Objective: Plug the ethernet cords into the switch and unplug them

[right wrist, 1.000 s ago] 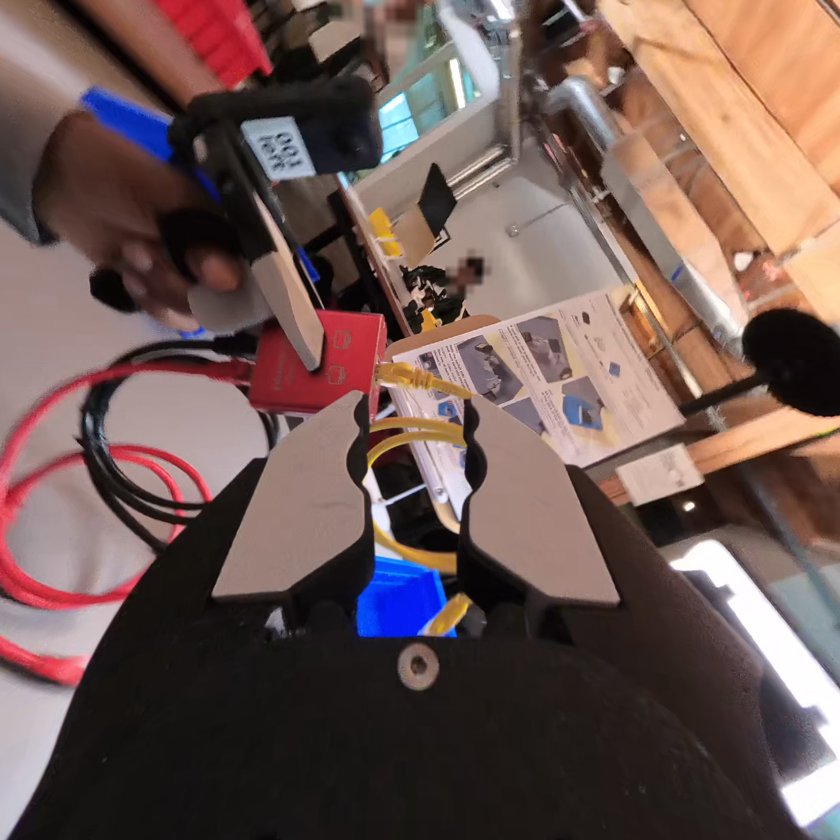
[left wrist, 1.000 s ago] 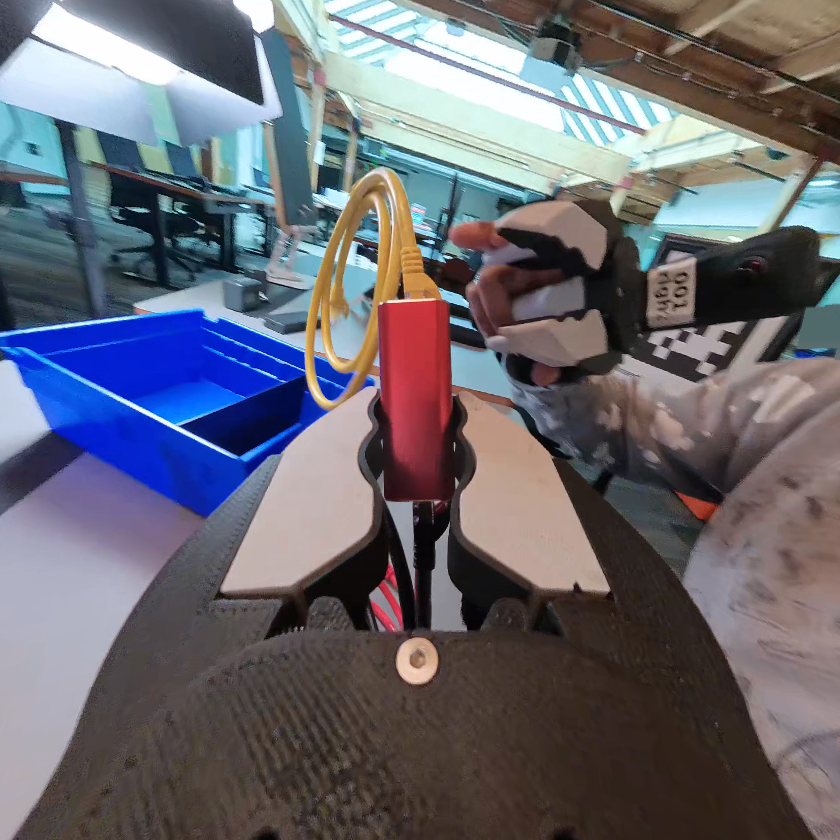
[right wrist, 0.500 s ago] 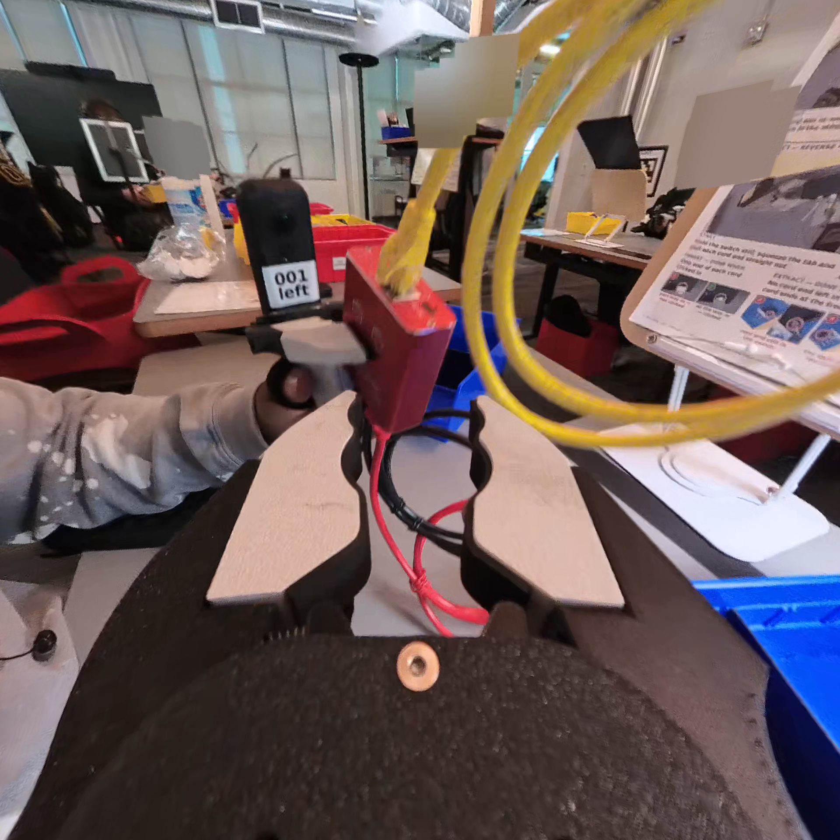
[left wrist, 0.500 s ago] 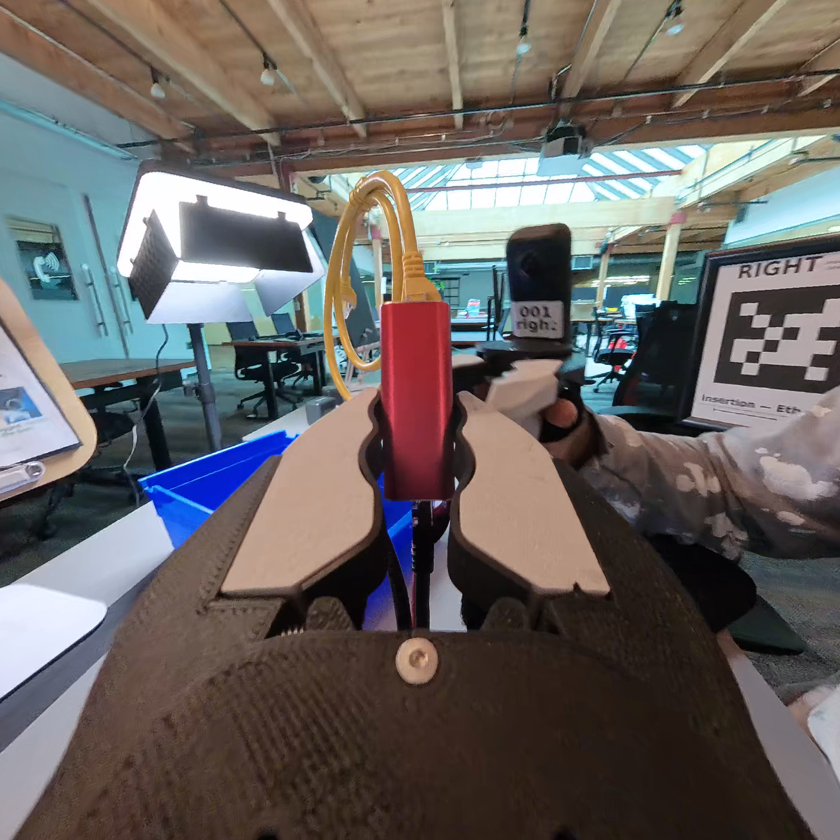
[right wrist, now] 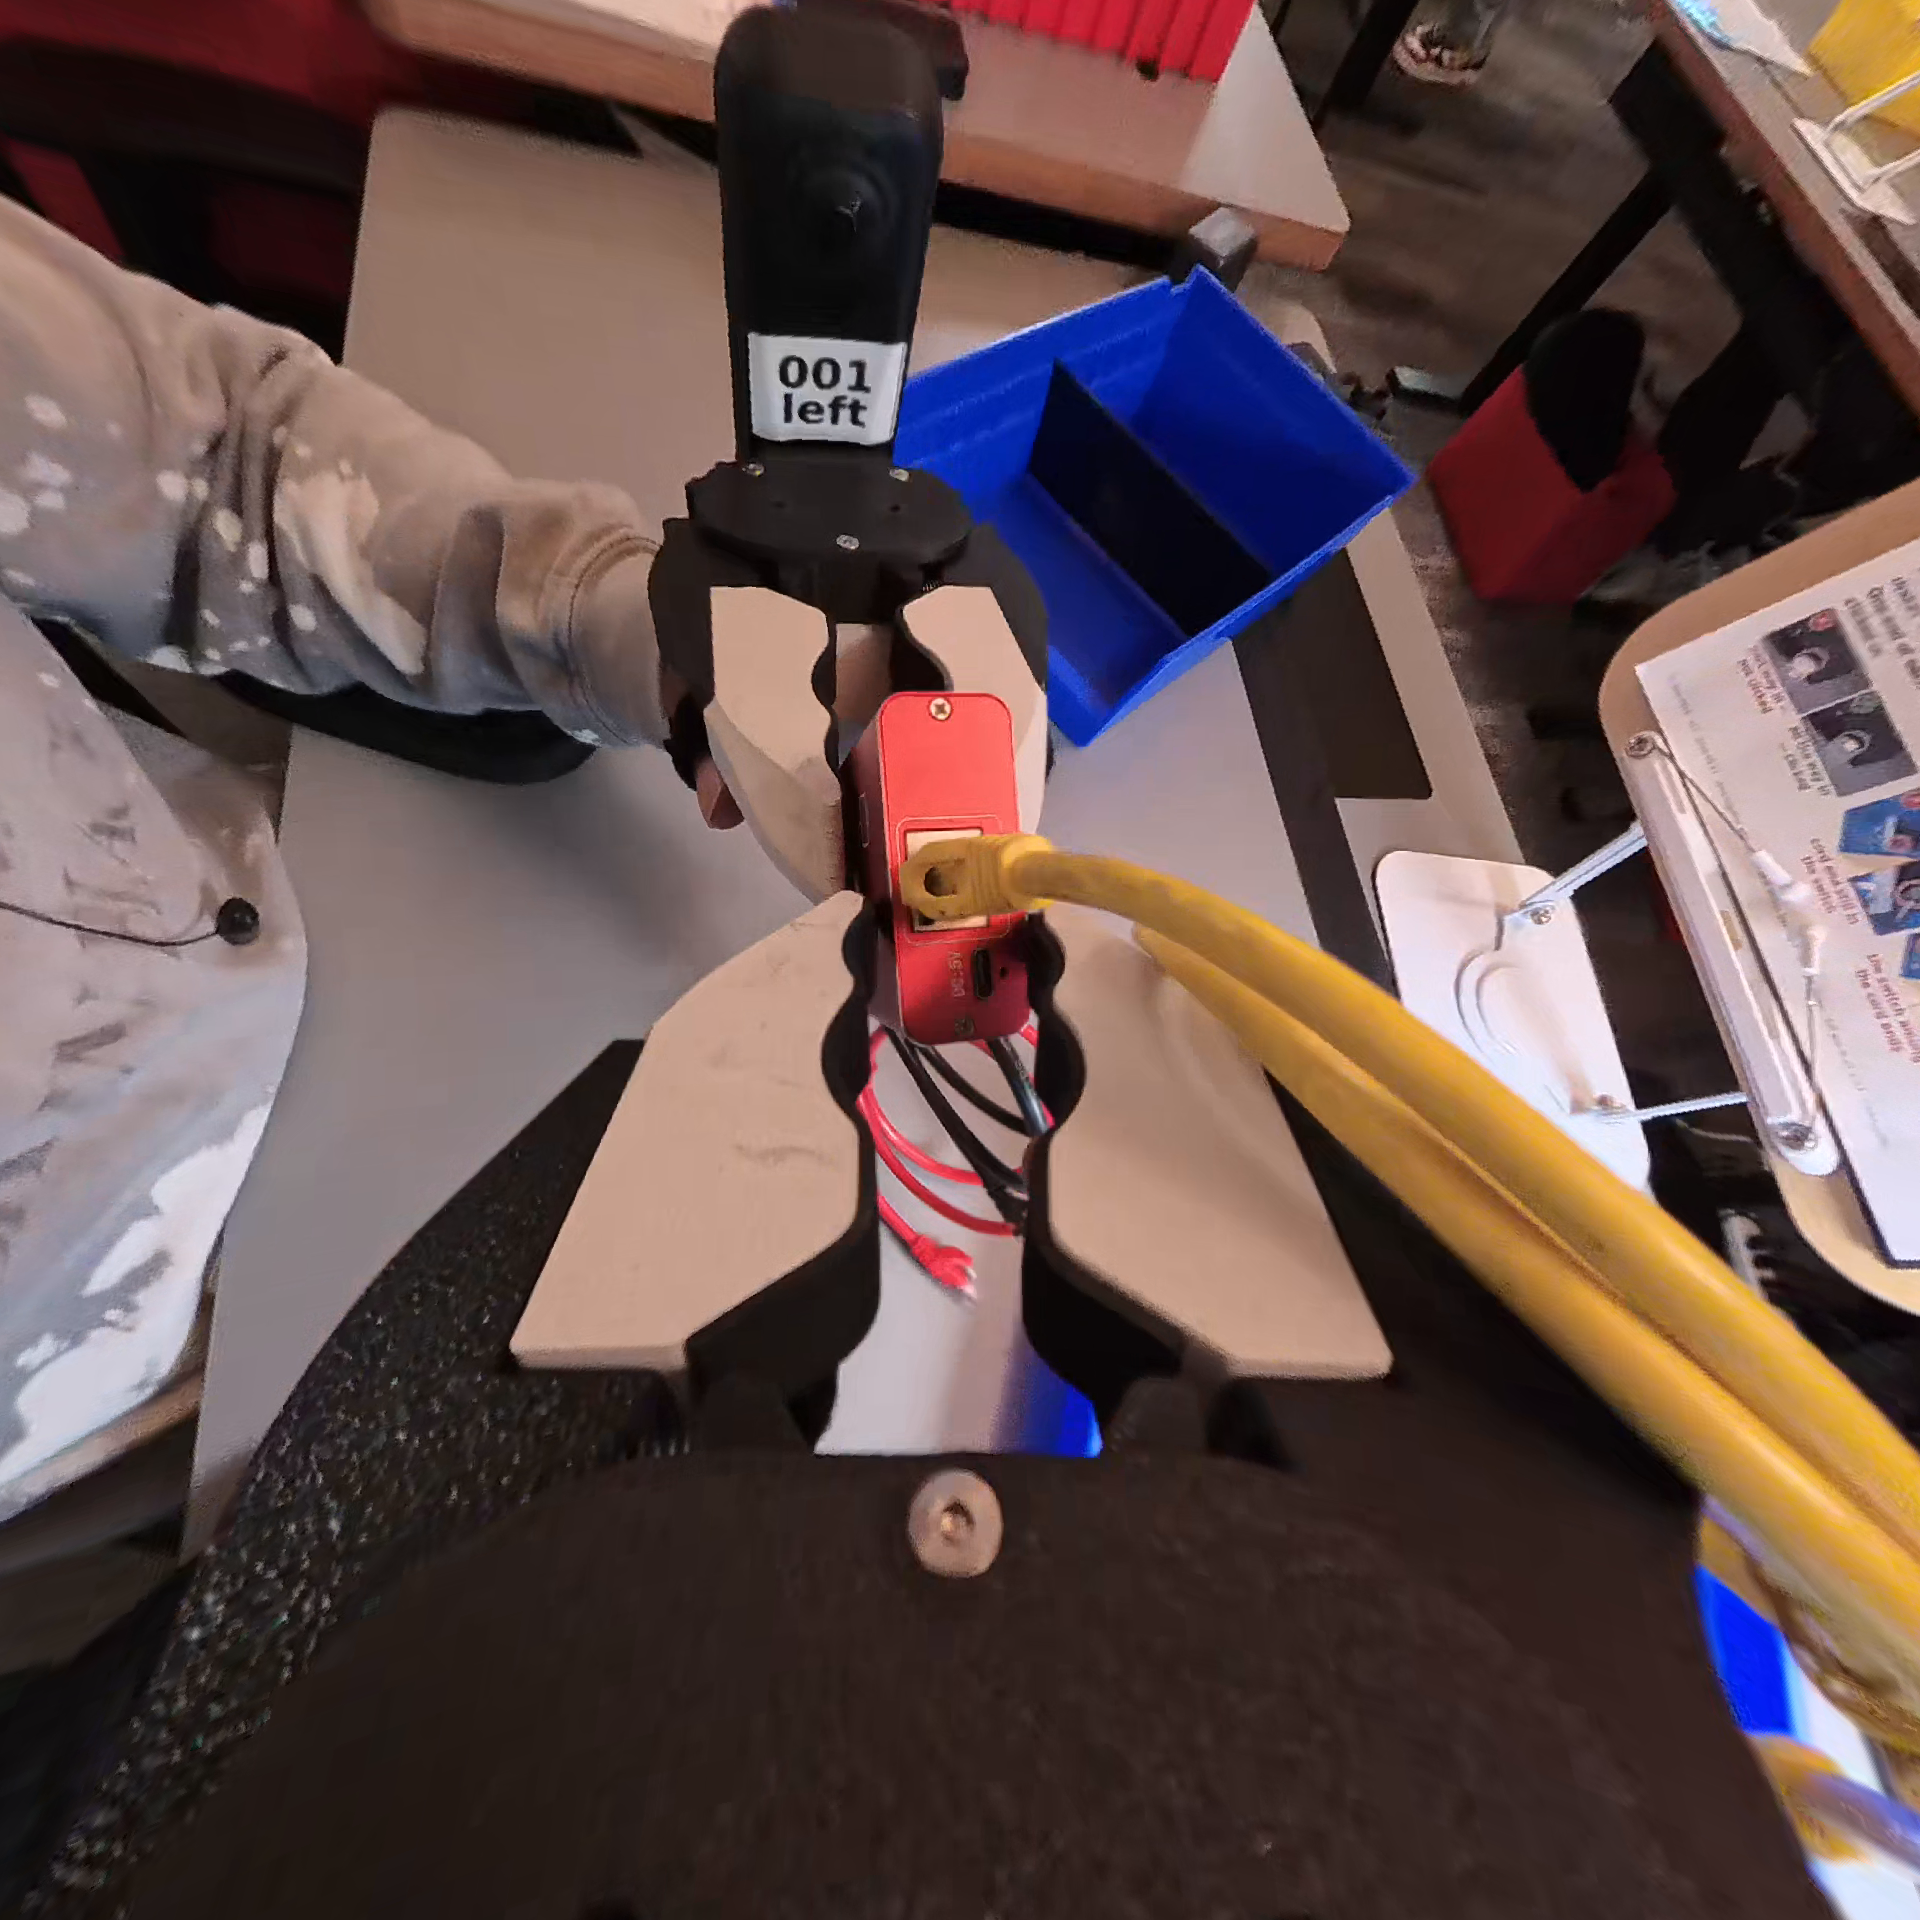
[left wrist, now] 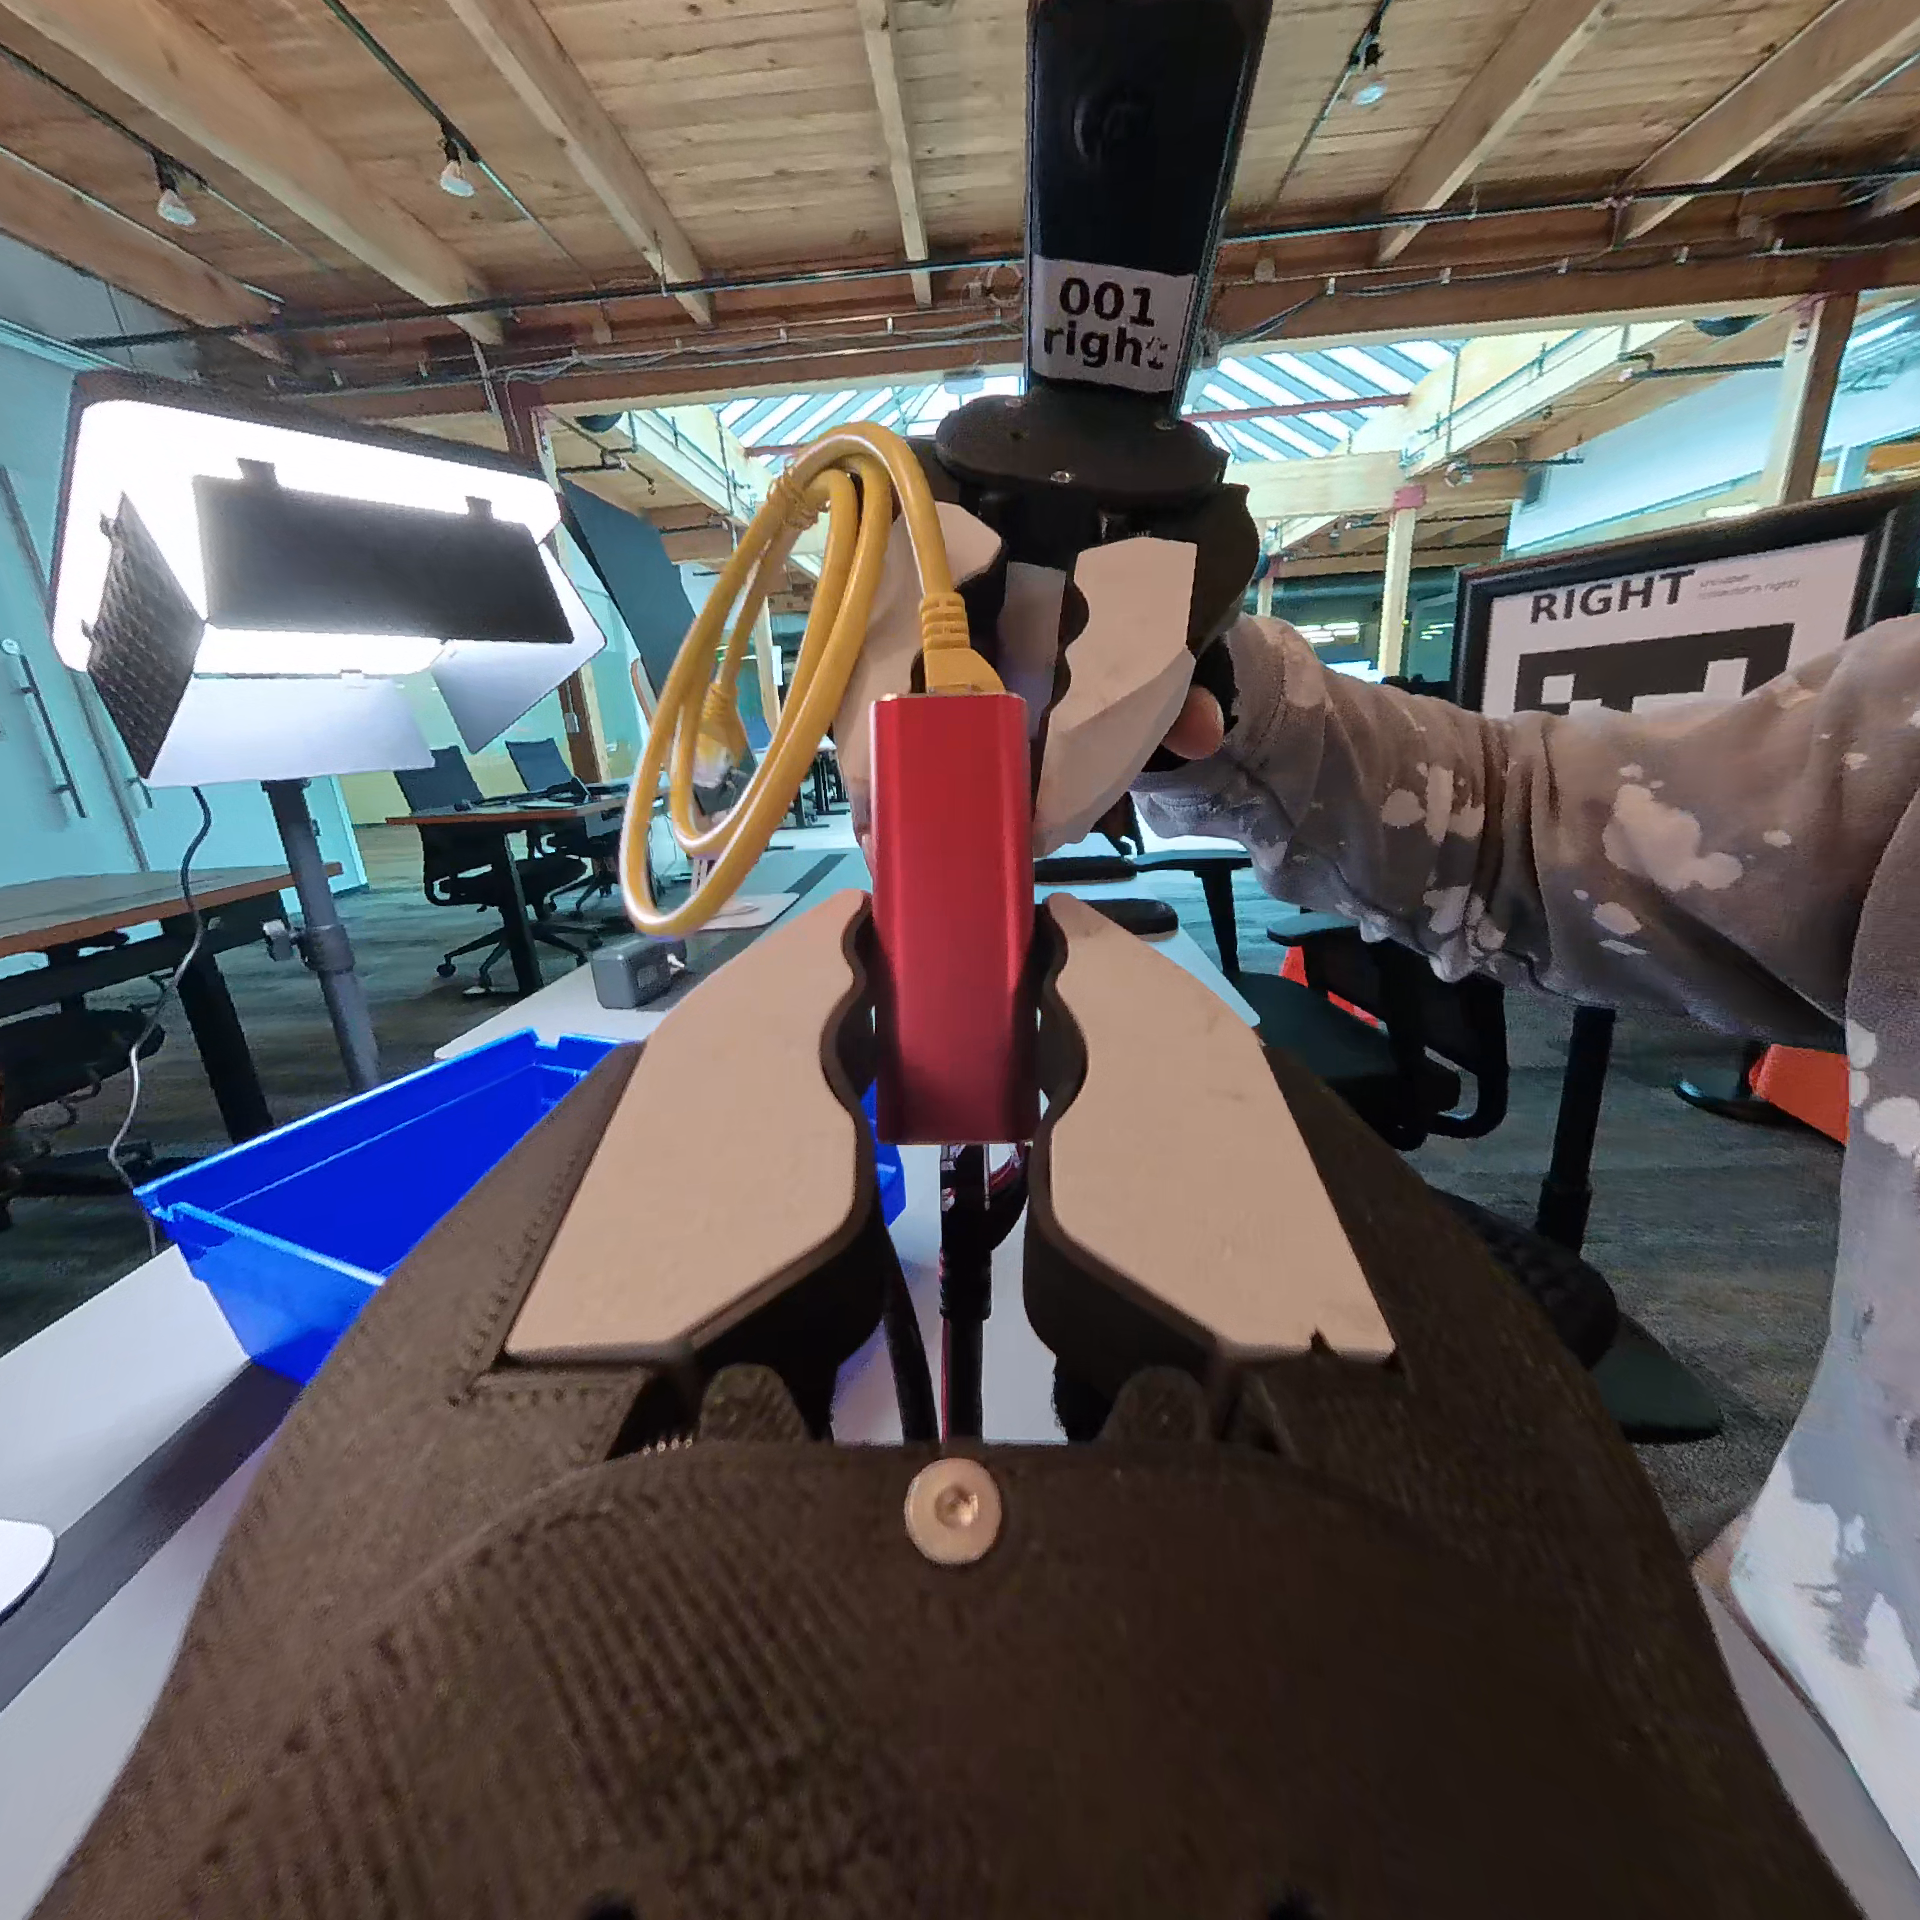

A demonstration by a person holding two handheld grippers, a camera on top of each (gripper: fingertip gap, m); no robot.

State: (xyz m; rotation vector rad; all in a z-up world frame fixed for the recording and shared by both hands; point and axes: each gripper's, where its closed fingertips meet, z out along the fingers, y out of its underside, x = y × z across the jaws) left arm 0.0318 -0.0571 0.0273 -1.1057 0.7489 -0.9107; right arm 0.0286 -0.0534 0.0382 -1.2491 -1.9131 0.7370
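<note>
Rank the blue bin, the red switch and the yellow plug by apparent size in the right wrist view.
1. blue bin, largest
2. red switch
3. yellow plug, smallest

The bin lies farther away, so its lead is real.

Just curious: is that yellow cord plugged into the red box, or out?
In: the yellow cord's plug sits in a port of the red box, which the left gripper holds.

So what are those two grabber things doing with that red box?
A person holds a gripper in each hand. The left gripper squeezes the red switch and holds it up above the table. A yellow ethernet cord is plugged into its end. The right gripper is open around that end, near the plug, not gripping it.
</note>
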